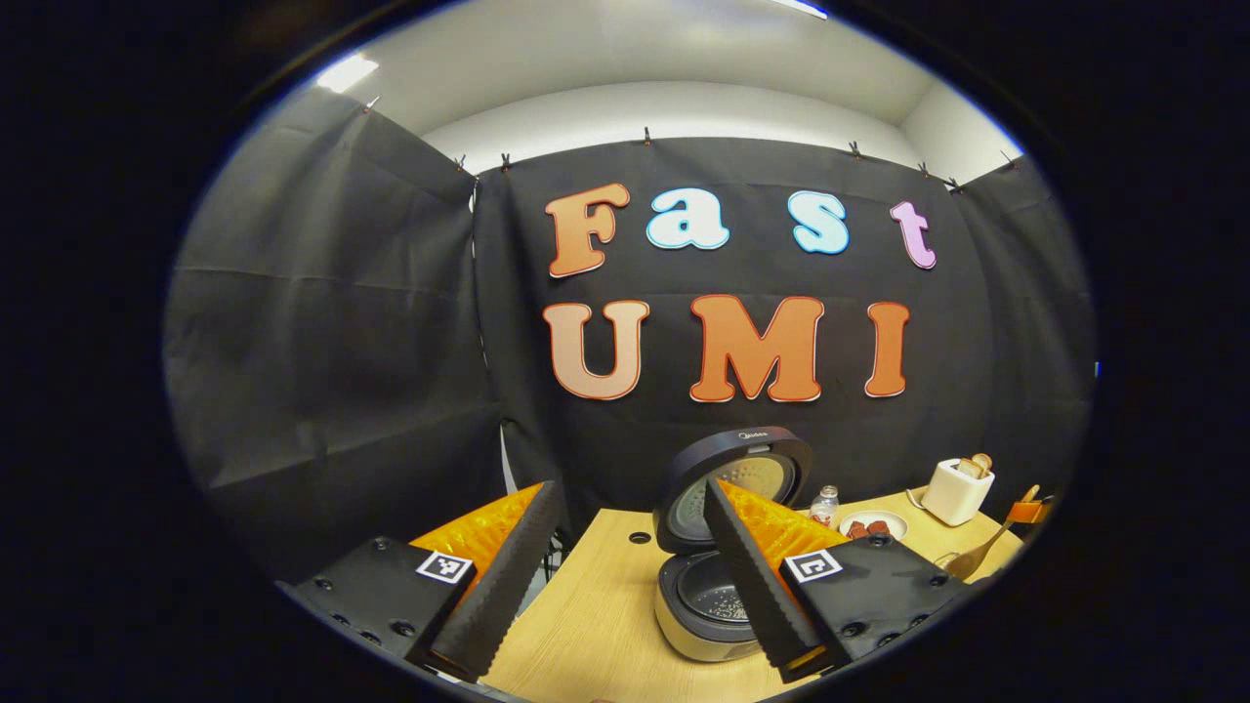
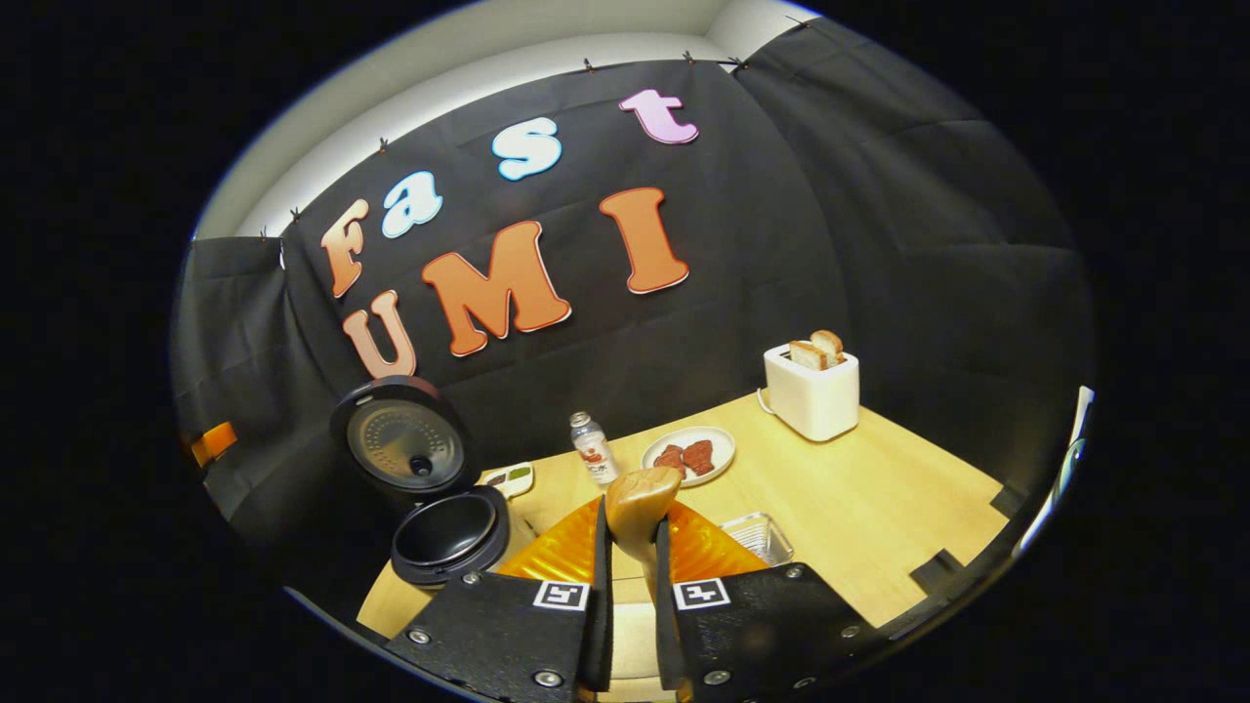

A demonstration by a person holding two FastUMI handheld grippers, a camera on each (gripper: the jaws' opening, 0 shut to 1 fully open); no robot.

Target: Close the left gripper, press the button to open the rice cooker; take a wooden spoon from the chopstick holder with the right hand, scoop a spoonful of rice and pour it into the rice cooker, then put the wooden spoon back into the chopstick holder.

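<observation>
We see the right tongs (image 2: 627,586) clamped on the pale wooden spoon (image 2: 640,503), its bowl raised above the light wooden table (image 2: 859,508). The left tongs (image 1: 625,596) gape apart above the open grey rice cooker (image 1: 698,596).

The left gripper (image 1: 625,576) stands with its fingers spread wide apart, holding nothing, at six o'clock. Between them at five o'clock sits the rice cooker (image 1: 705,605) on the wooden table (image 1: 586,625), lid raised, grains in its pot. Toward four o'clock are a plate (image 1: 872,525), a toaster (image 1: 957,490) and a wooden spoon (image 1: 981,554).
</observation>
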